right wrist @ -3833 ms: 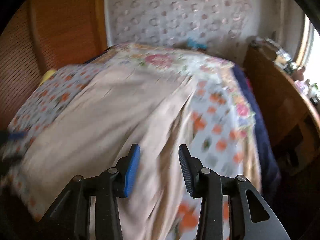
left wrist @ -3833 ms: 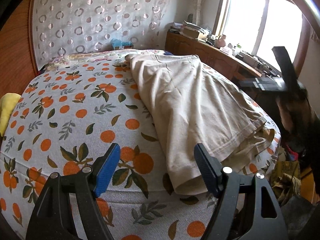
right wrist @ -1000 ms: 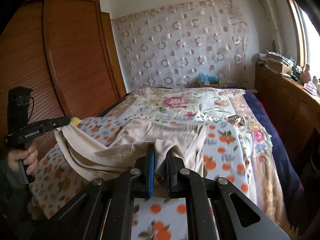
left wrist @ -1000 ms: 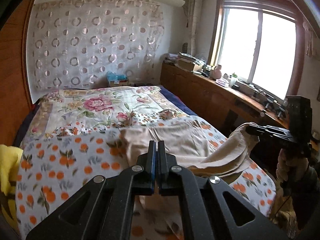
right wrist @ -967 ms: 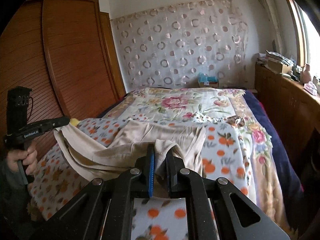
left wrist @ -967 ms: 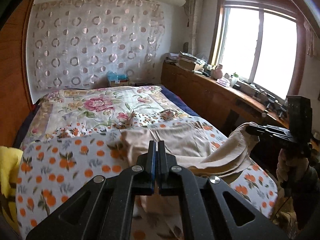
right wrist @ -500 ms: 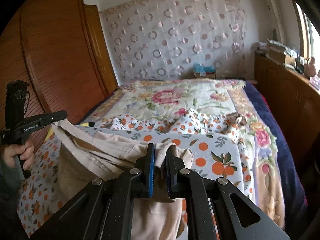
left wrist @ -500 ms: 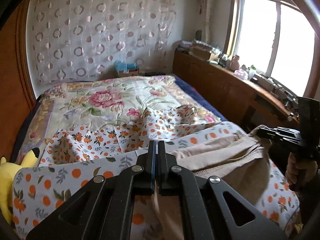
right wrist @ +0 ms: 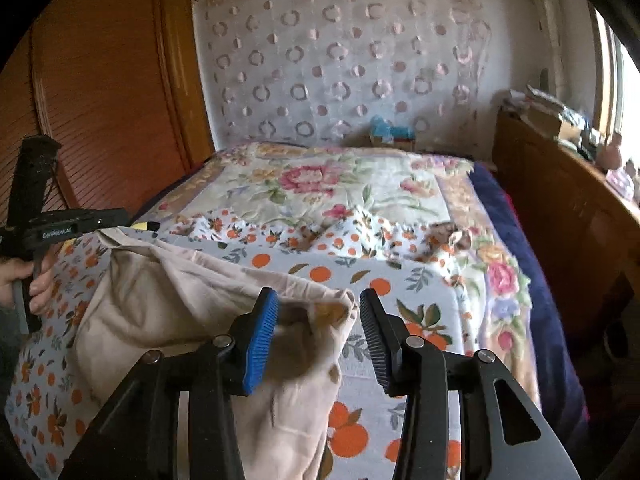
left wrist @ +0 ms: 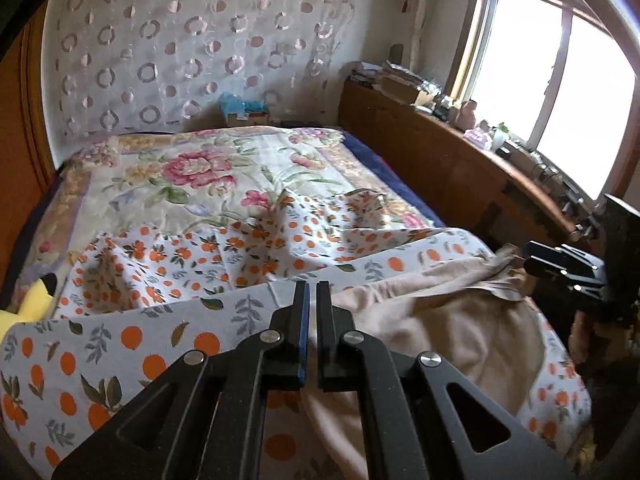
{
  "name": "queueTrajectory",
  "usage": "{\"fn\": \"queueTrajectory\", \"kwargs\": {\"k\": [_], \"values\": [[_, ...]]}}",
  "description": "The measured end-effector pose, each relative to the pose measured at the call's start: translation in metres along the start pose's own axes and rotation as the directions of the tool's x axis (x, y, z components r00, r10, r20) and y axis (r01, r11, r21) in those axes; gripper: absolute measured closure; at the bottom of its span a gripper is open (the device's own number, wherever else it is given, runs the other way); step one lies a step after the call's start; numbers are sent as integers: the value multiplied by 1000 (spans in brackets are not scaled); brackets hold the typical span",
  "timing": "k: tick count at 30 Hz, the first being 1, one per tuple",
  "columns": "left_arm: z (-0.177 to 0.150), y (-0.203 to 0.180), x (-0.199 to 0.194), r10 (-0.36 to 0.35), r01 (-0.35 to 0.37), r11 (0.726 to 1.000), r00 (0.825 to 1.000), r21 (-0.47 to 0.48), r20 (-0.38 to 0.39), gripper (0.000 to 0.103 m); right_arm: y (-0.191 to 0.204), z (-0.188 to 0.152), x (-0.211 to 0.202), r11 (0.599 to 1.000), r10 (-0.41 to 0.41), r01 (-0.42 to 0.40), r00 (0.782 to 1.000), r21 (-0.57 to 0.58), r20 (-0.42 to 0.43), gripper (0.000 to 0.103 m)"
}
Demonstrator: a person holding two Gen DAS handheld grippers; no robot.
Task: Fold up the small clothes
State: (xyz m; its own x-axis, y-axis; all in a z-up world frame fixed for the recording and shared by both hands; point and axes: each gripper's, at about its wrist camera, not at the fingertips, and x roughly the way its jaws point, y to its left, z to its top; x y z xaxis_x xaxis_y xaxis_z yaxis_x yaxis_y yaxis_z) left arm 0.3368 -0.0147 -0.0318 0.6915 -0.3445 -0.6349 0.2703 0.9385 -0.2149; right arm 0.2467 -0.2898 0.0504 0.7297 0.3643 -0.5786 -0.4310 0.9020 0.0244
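A beige garment (left wrist: 448, 320) lies folded over on the orange-print sheet at the near end of the bed. My left gripper (left wrist: 312, 292) is shut at its left corner; the cloth hangs from the tip in the right wrist view (right wrist: 116, 236). My right gripper (right wrist: 316, 304) is open, and the garment's right corner (right wrist: 312, 304) sags between its fingers. In the left wrist view the right gripper (left wrist: 560, 264) sits at the garment's far right edge.
The bed (left wrist: 200, 184) carries a floral quilt and the rumpled orange-print sheet (right wrist: 360, 276). A yellow plush toy (left wrist: 24, 304) lies at the left edge. A wooden cabinet (left wrist: 440, 148) with clutter runs along the right under the window. A wooden wardrobe (right wrist: 100, 100) stands left.
Both grippers have carried the garment's far edge back toward the near end, folding it over. The right gripper has opened and let go of its corner. The left stays shut.
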Motion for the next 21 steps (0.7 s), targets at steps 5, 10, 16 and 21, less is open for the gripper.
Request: {"fn": "queueTrajectory", "kwargs": {"k": [5, 10, 16, 21], "values": [[-8, -1, -13, -15, 15, 999, 1000, 39, -4, 49, 17, -10, -10, 998, 28, -30, 999, -64, -34, 47], [-20, 0, -4, 17, -13, 998, 999, 69, -50, 42, 15, -8, 12, 995, 24, -34, 994, -95, -108, 42], [-28, 4, 13, 24, -17, 997, 994, 70, -106, 42, 6, 24, 34, 991, 51, -65, 992, -120, -112, 86], [-29, 3, 23, 39, -27, 995, 991, 91, -126, 42, -22, 46, 49, 996, -83, 79, 992, -41, -98, 96]]}}
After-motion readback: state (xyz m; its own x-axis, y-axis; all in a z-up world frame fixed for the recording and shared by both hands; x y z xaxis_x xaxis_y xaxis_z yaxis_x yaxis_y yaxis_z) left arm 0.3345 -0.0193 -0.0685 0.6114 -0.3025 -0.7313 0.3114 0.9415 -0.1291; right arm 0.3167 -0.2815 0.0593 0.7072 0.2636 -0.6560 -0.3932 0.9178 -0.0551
